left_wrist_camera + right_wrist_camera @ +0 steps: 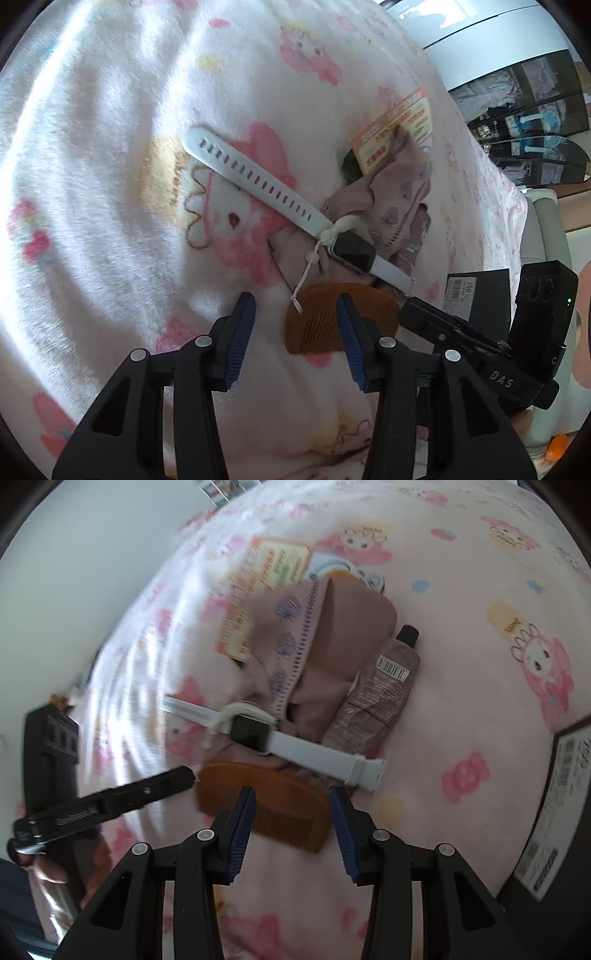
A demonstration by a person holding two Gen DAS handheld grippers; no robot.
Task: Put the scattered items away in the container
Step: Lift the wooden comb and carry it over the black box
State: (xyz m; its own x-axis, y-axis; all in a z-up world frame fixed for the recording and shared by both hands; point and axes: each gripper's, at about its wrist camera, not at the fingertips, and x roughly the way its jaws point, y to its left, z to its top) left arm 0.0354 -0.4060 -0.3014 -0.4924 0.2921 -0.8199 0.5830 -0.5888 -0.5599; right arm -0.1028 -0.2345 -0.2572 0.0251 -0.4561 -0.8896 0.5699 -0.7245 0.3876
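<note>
In the right wrist view, the right gripper (293, 812) hangs over the comb (273, 808), its blue pads apart; the comb's curved back lies between them, and the pads do not appear to press on it, though blur makes contact hard to judge. In the left wrist view, the left gripper (297, 332) stands with its jaws apart and nothing clamped; only blanket (110, 184) lies between them, the comb (317, 321) showing just past the right pad. The right gripper (476, 332) comes in from the right of that view, its tip near the comb.

Just beyond the comb lies a white watch (258, 734), its strap crossing a pink pouch (332, 646). A tube (380, 686) with a black cap lies beside the pouch. Behind the pouch sits an orange packet (258, 587). All rest on the cartoon-print blanket. A dark box (554, 812) with a barcode label stands at the right edge, well apart from the pile.
</note>
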